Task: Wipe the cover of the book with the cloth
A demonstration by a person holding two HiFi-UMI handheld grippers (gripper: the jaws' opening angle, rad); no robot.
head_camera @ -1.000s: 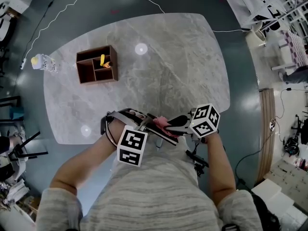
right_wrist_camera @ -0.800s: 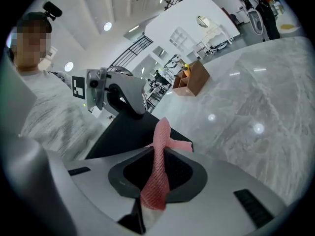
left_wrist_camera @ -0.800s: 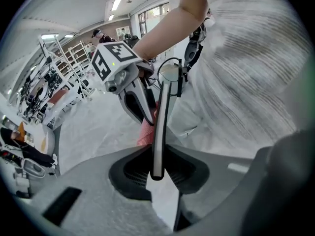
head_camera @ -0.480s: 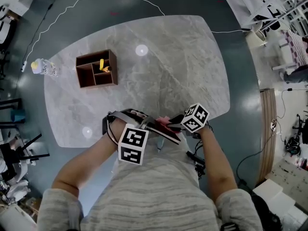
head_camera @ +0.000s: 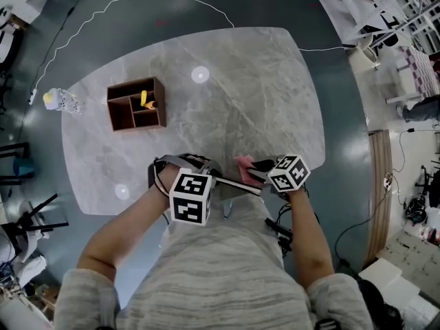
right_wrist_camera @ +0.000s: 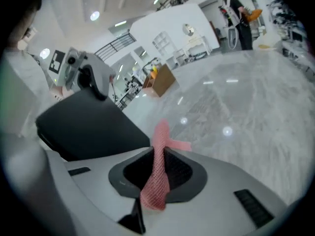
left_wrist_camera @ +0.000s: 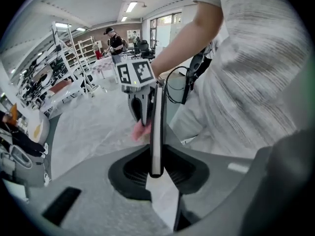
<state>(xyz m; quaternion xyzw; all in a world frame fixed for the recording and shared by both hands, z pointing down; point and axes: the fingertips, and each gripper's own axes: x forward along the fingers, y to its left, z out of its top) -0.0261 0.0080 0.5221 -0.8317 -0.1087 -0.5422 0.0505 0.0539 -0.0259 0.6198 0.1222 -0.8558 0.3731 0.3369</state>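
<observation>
My left gripper is shut on a thin book with a dark cover and holds it in the air over the table's near edge. In the left gripper view the book stands edge-on between the jaws. My right gripper is shut on a pink mesh cloth, which sits at the book's far right side. In the right gripper view the cloth is pinched in the jaws, with its free end beside the dark cover. Whether cloth and cover touch is not clear.
A brown wooden compartment box holding small yellow and orange items stands at the back left of the grey marble table. A bottle and cables lie on the floor to the left. Shelves and people stand in the background.
My right gripper has sunk lower with the cloth, which now shows past the book's far edge. My left gripper and the book have shifted slightly and rolled a little.
</observation>
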